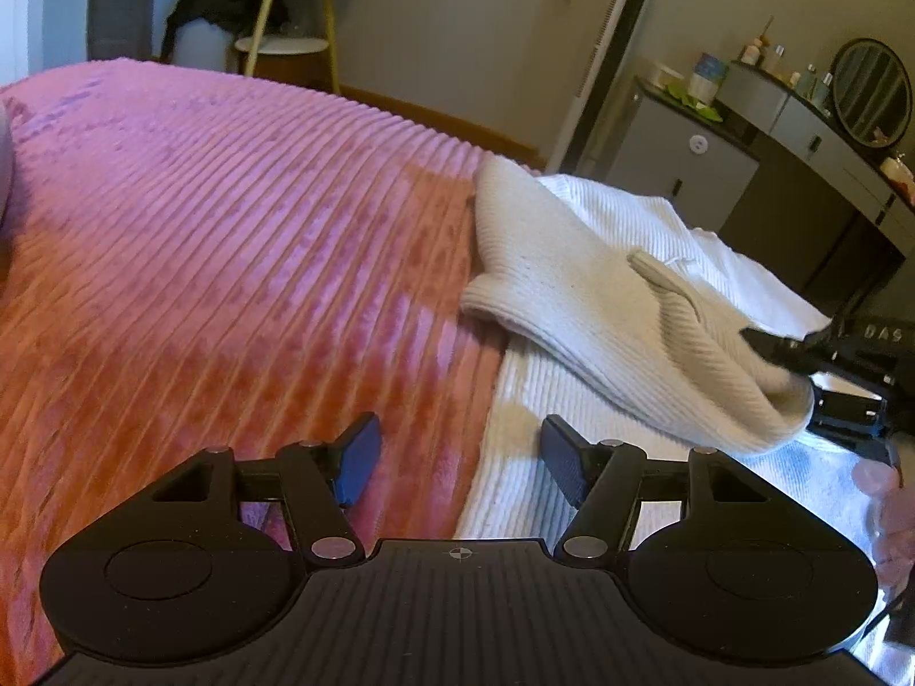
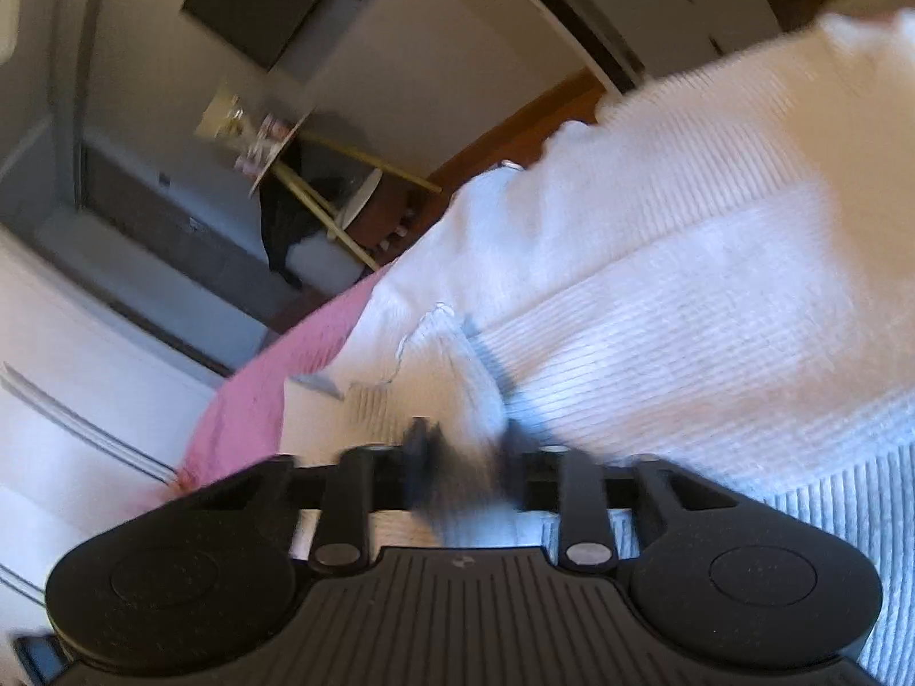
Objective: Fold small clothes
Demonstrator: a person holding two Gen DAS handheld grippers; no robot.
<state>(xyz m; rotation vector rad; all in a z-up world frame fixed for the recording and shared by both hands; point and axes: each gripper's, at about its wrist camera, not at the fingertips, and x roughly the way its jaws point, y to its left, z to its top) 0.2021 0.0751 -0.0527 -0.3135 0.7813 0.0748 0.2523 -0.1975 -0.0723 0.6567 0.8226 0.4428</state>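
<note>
A cream knit garment [image 1: 600, 308] lies partly folded over a white ribbed cloth [image 1: 532, 446] on the pink bedspread [image 1: 229, 240]. My left gripper [image 1: 457, 466] is open and empty, low over the near left edge of the white cloth. My right gripper [image 1: 795, 349] shows at the right edge of the left wrist view, shut on the cream garment's right end. In the blurred right wrist view my right gripper [image 2: 466, 451] is shut on a fold of the cream garment [image 2: 572, 217], with the white ribbed cloth [image 2: 715, 354] beneath.
A yellow-legged side table [image 1: 291, 28] with dark clothing stands beyond the bed. A grey dresser [image 1: 760, 131] with bottles and a round mirror [image 1: 872, 94] is at the far right. The bed edge and wooden floor lie beyond the cloth.
</note>
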